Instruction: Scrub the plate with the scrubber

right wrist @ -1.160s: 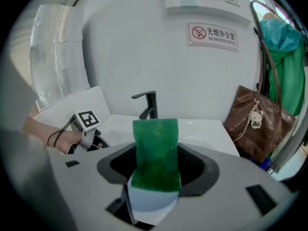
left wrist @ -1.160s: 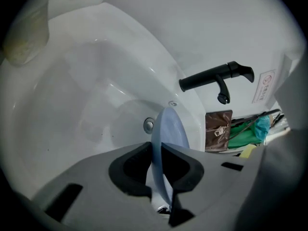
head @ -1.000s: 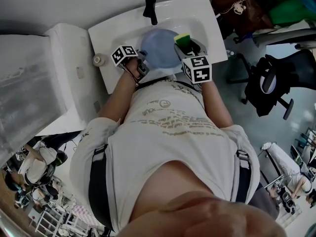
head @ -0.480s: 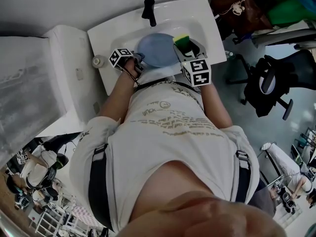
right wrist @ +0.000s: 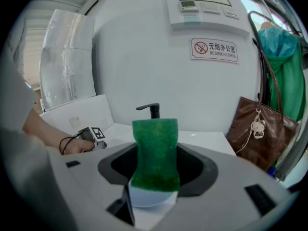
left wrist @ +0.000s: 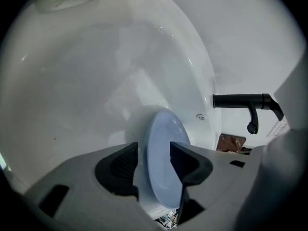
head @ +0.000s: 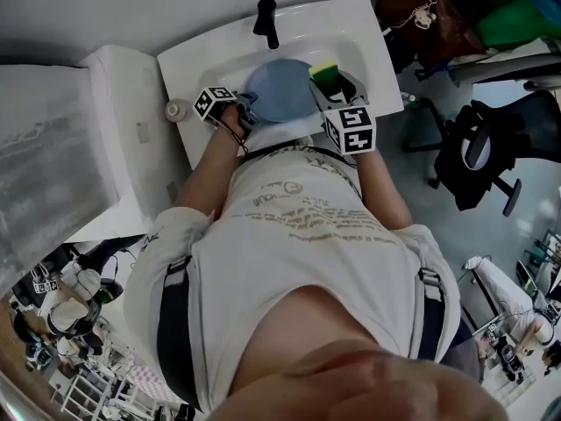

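- Left gripper (left wrist: 154,152): the jaws stand spread wide and have just been opening. The rim of the plate (left wrist: 162,170) sits between them, and neither pad presses on it. A gap shows on the left pad's side.
- Plate location: inside the basin of the sink (head: 197,55), below the black tap (head: 266,14). In the head view its blue face shows broadly from above. Along the left jaws it appears nearly edge-on.
- Right gripper (right wrist: 155,160): the jaws pinch the green scrubber (right wrist: 155,143) at its waist. Its long axis runs outward along the jaws, with the free end forward.
- Governing relation: in the head view the scrubber is just beside the plate's right edge, so the plate lies to the left of the right gripper. The left gripper is at the plate's near-left rim.
- Judgement: the plate seems unsupported by any grip. Scrubbing likely calls for the left jaws to close on the rim first.
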Demonstrator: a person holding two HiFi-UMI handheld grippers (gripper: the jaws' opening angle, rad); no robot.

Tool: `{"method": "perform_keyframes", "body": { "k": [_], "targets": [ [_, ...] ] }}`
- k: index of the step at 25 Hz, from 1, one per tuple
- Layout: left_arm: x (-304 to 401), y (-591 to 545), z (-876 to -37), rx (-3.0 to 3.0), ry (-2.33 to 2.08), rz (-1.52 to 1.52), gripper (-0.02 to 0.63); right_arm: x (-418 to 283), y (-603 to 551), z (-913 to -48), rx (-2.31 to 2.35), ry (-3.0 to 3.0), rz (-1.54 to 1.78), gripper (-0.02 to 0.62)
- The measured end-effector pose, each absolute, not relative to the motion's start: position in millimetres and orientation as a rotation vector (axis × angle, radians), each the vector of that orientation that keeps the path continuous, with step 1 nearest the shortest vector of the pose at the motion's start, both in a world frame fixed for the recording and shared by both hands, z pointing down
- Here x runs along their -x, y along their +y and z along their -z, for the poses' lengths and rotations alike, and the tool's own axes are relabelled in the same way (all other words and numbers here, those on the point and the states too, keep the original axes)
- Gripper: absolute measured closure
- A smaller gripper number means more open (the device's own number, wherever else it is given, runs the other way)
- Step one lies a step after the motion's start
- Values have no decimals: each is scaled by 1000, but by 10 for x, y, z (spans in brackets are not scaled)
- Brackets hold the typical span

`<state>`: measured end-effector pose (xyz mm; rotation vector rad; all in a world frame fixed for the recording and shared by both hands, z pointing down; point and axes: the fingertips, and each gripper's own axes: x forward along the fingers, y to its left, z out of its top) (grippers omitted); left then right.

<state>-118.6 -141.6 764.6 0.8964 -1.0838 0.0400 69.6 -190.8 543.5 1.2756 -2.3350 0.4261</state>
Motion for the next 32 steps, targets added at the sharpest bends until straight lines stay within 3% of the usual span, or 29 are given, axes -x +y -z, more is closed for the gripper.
{"method": "perform_keyframes", "body": {
  "k": [4, 9, 11, 13, 15, 32],
  "targets": [
    [1328, -1417, -7592, -902, -1157, -101, 364, -686, -1931, -5372, -1297, -2365, -430, 360],
    [1612, -1510, -7396, -965, -1306, -170, 366, -672, -1982, -5298, -1326, -2389, -419, 360],
    [1728, -1588, -7242, -1005, -1384, -191, 498, -682, -2008, -5239, -1354, -2410, -445, 360],
    [1786, -1712, -7031, -1081, -1447, -203, 559, -703, -2043, -5149, -1397, -2435, -478, 362],
    [1752, -1880, -6761, -1212, -1473, -192, 581, -715, -2080, -5054, -1431, -2455, -481, 365],
    [1266, -2370, -4064, -2291, -1948, -106, 584, -503, -2353, -3928, -1607, -2699, -167, 383]
  ]
}}
